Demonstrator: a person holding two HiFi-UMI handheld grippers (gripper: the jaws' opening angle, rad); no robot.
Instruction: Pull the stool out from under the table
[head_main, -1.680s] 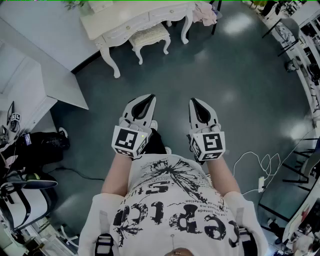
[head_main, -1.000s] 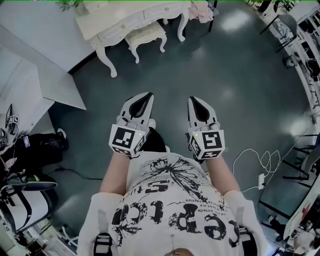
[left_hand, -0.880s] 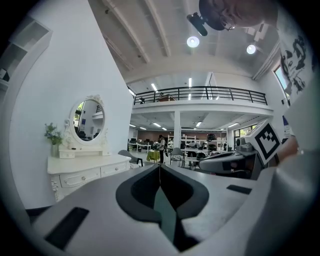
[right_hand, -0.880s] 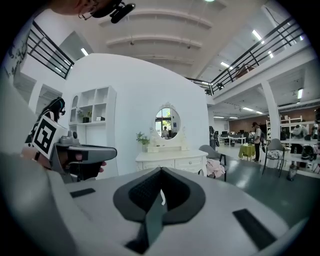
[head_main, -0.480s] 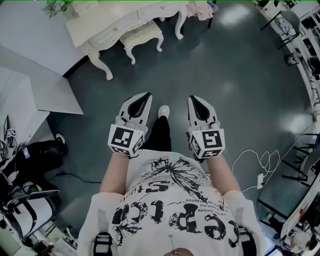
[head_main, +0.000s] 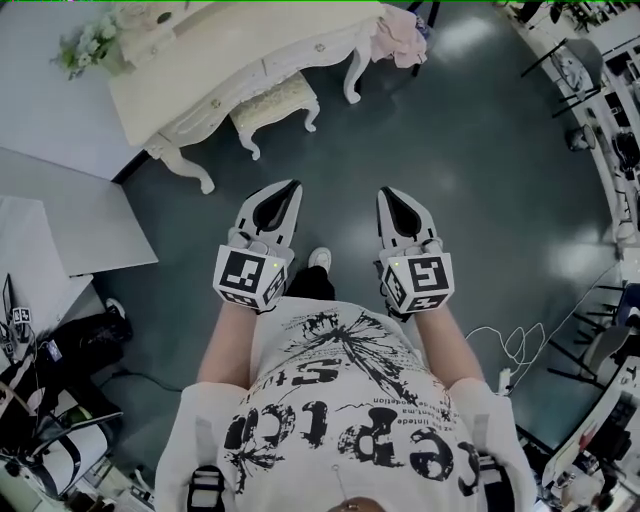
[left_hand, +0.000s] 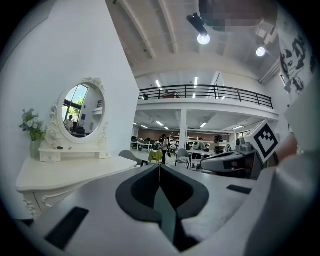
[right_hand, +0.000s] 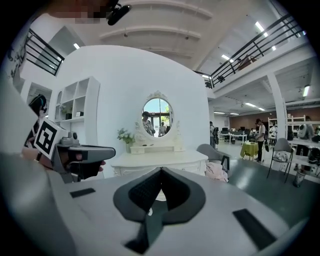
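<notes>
The cream stool with a padded top stands tucked under the front of the white dressing table at the head view's upper left. Both grippers are held side by side in front of my chest, well short of the stool. My left gripper is shut and empty, pointing toward the table. My right gripper is also shut with nothing in it. The right gripper view shows the table with its oval mirror straight ahead; the stool is hidden behind the gripper body there.
Flowers stand on the table's left end. A pink cloth hangs on a chair at the table's right end. A white partition and black bags are at left; a white cable and stands at right.
The person has walked toward the dressing table: table and stool sit lower and larger in the head view. Both grippers keep the same shut pose in front of the body.
</notes>
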